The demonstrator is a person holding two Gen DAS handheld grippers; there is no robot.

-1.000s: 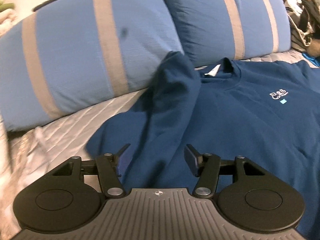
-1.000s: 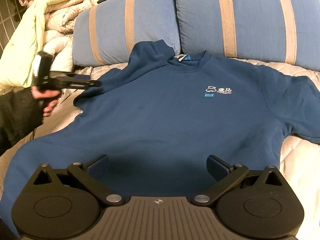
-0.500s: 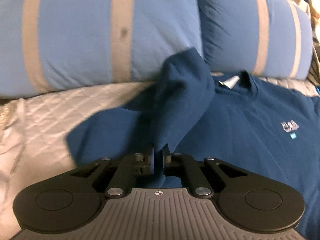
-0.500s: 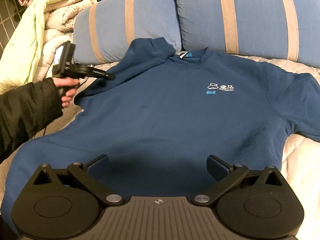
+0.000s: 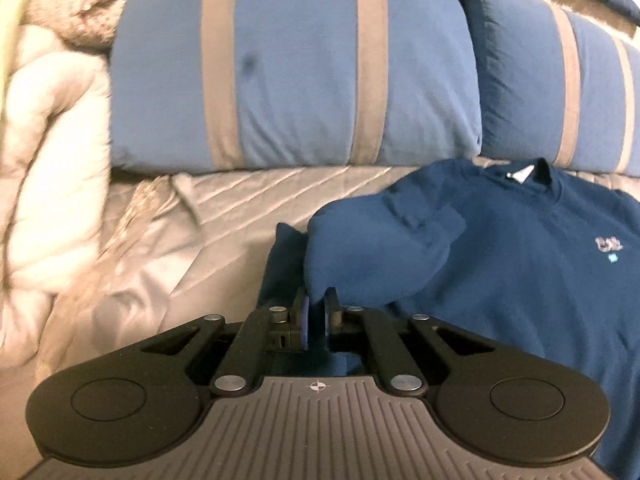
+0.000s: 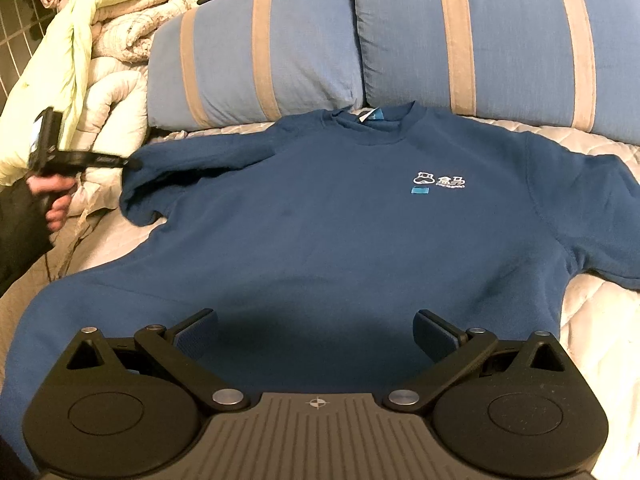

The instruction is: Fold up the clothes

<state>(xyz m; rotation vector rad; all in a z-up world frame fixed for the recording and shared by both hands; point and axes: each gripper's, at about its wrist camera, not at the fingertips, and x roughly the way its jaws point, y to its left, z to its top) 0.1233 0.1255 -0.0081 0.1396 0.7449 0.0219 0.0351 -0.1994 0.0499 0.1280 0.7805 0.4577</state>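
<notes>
Left gripper clenched on sleeve edge, holding it out leftward, likely to straighten it for folding. Right gripper released, jaws wide, hovering over near hem of T-shirt, nothing held. Blue T-shirt lies face up on quilted bed, collar at far side against striped pillows; bunched duvet far left.

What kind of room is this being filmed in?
Most likely a bedroom: the navy sweatshirt lies on a quilted bedspread below two blue striped pillows, with bundled comforters piled alongside.
</notes>
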